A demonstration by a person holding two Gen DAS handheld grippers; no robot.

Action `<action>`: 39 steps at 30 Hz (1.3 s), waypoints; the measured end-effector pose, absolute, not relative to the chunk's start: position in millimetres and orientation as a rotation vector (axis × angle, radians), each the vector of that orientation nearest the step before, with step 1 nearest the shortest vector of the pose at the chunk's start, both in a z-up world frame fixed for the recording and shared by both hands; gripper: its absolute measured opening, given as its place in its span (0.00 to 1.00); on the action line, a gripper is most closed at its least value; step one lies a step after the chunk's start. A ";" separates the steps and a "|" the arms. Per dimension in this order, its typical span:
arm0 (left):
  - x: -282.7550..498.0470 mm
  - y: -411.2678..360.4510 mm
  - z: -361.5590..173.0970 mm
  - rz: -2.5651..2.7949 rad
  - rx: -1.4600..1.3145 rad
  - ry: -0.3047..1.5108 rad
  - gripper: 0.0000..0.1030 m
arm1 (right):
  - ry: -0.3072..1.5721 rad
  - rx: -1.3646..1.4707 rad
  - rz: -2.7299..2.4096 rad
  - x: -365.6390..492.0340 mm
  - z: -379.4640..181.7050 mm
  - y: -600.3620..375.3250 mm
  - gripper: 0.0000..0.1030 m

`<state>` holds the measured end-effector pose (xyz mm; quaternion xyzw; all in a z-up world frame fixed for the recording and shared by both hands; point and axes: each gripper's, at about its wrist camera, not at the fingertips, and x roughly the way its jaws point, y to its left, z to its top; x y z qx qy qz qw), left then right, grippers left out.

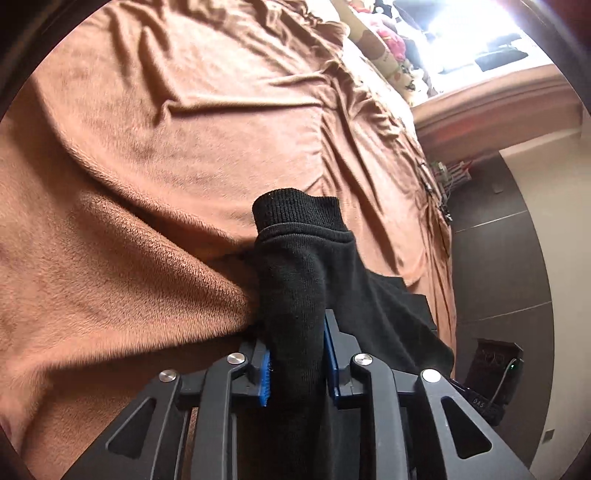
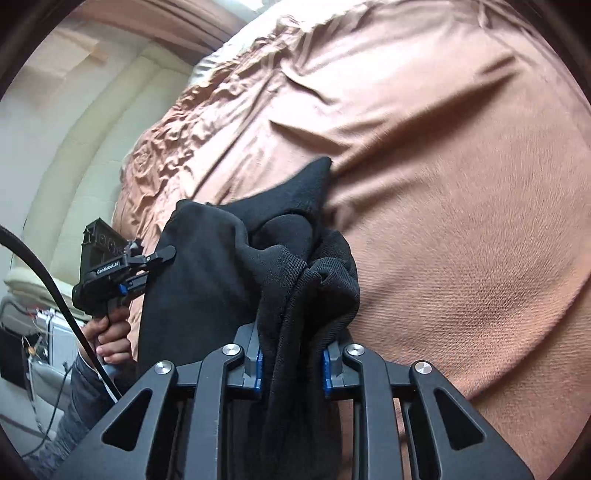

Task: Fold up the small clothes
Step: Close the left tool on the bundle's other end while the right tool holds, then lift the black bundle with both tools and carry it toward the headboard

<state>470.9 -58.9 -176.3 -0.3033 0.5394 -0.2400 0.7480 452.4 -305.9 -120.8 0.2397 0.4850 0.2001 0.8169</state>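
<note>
Above a rumpled brown fleece blanket [image 1: 155, 155] spread over a bed, we hold a black knitted garment [image 1: 303, 280] lifted clear between our two tools. Our left gripper [image 1: 297, 363] has its blue-padded jaws clamped on a bunched fold of the cloth, and a ribbed cuff [image 1: 295, 210] stands up past the fingertips. Our right gripper [image 2: 291, 373] is likewise pressed together on a thick gathered wad of the same garment, whose folds heap up just ahead of the blue pads [image 2: 326, 373]. No earlier view lets us speak of how the jaws came to this.

From the right wrist view we see the other gripper at the left, its fingers meeting the hanging black cloth, with a hand [image 2: 110, 332] wrapped around the handle and a black cable [image 2: 55, 295] curving in front. A dark tiled floor [image 1: 495, 236] shows beyond the bed's edge in the left wrist view, beside a bright window [image 1: 476, 33].
</note>
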 end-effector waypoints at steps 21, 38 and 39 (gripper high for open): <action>390.7 -51.6 -35.8 -0.598 -0.603 0.931 0.17 | 0.804 0.386 0.502 344.4 -22.2 -294.4 0.16; 287.2 -14.4 102.1 -0.631 -0.593 0.676 0.16 | 0.528 0.262 0.581 198.6 82.0 -276.6 0.15; 283.3 -11.2 107.7 -0.637 -0.592 0.663 0.16 | 0.522 0.256 0.587 195.5 84.1 -274.5 0.15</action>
